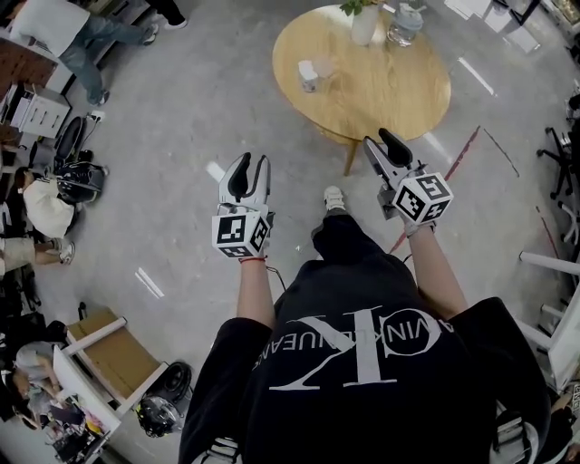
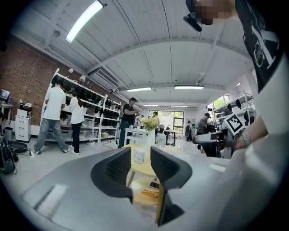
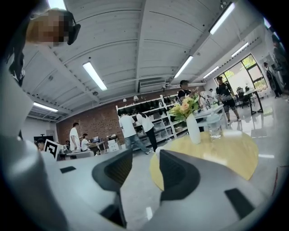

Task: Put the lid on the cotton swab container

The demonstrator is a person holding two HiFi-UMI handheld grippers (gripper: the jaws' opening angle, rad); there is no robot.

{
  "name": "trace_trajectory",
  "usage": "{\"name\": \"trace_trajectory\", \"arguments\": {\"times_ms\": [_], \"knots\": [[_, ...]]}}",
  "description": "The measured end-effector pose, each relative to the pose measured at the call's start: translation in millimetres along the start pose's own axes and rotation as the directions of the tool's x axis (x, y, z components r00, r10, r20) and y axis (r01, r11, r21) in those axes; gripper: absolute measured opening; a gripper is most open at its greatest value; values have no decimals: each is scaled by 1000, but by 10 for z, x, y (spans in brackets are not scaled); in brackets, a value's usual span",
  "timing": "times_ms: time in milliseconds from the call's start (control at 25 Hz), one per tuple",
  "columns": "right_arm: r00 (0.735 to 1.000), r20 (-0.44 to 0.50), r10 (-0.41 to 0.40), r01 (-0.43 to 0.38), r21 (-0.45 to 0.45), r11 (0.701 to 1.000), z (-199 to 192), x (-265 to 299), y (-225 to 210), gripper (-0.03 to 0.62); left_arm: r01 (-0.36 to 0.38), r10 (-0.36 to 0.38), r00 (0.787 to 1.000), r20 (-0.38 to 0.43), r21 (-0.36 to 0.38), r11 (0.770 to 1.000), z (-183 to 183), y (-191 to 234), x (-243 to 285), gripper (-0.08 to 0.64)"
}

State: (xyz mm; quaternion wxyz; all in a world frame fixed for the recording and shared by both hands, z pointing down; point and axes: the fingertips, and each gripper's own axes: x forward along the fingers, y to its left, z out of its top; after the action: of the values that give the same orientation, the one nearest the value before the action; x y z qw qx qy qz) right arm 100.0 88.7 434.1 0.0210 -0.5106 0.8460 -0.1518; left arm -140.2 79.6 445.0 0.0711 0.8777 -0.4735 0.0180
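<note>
Both arms are stuck straight out in front of the body, about level, with the forearms bare and the wrists straight. The left gripper (image 1: 249, 168) and right gripper (image 1: 378, 140) hang side by side over the grey floor (image 1: 199, 109), well apart from each other and touching nothing.

The left gripper's jaws sit partly apart with just air between the pads, so it's released. The right gripper's jaws are spread wider and are just as empty.

The cotton swab container (image 1: 308, 74) is the little white tub on the round wooden table (image 1: 399, 91). It's out ahead of both grippers and well beyond their tips. In the left gripper view it lines up right in the gap between the jaws, but it's way off in the distance, not in them. There's a clear thing (image 1: 324, 65) just beside the tub. It might be the lid, but I honestly can't tell.

Farther back on the table, past the right gripper, there's a white vase of flowers (image 1: 365, 23) and a glass jar (image 1: 405, 23) next to it. The person's shoe (image 1: 334, 198) pokes out below and between the two grippers. Nothing sits between the jaws and the table except open floor. Off to the left of the left gripper, a few people (image 2: 55, 117) stand by shelves (image 2: 90, 115) along a brick wall.
</note>
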Motion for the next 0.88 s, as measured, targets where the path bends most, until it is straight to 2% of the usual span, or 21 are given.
{"name": "trace_trajectory", "arguments": {"times_ms": [240,880], "knots": [[999,-26,42,-42,16,999,147,519,-254,169,0,0,1000,-11,0,1000,104,173,469,130],[983,-138,121,-107,103,989,78,1548,-884,173,12,-17,994,-108,-46,999,-109,439,1446,163]]}}
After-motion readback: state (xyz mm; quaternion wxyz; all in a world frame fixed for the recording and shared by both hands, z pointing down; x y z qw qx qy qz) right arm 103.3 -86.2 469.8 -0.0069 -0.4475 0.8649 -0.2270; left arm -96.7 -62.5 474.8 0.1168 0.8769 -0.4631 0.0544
